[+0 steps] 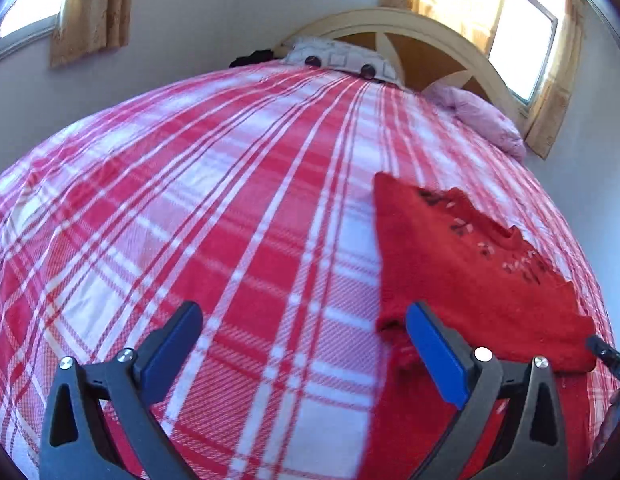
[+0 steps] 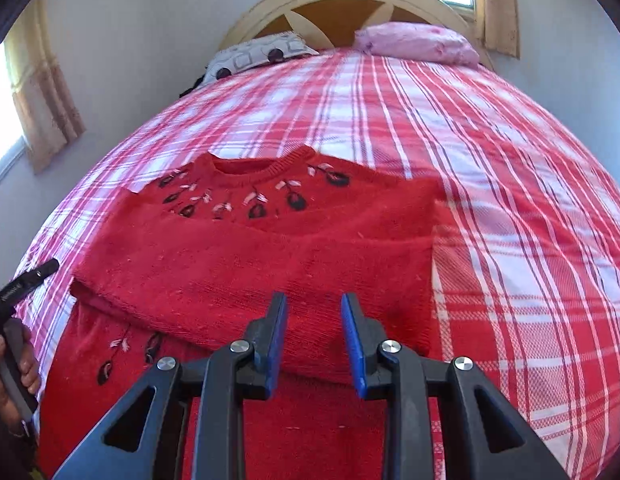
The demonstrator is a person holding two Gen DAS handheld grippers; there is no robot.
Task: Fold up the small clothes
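A red knit sweater [image 2: 269, 248] lies on the plaid bedspread [image 2: 510, 200], its neckline with dark embroidered flowers turned toward the headboard. A folded layer crosses its body from side to side. My right gripper [image 2: 314, 300] hovers over the near edge of that fold, open by a narrow gap with nothing between the blue pads. In the left wrist view the sweater [image 1: 470, 272] lies at the right. My left gripper [image 1: 303, 312] is wide open over the bare bedspread [image 1: 229, 200], and its right finger [image 1: 434, 352] overlaps the sweater's near left corner.
A patterned pillow [image 2: 257, 54] and a pink pillow [image 2: 418, 42] lie by the wooden headboard [image 2: 342, 0]. Curtained windows flank the bed. A hand [image 2: 25, 364] holding the other gripper's handle shows at the left edge.
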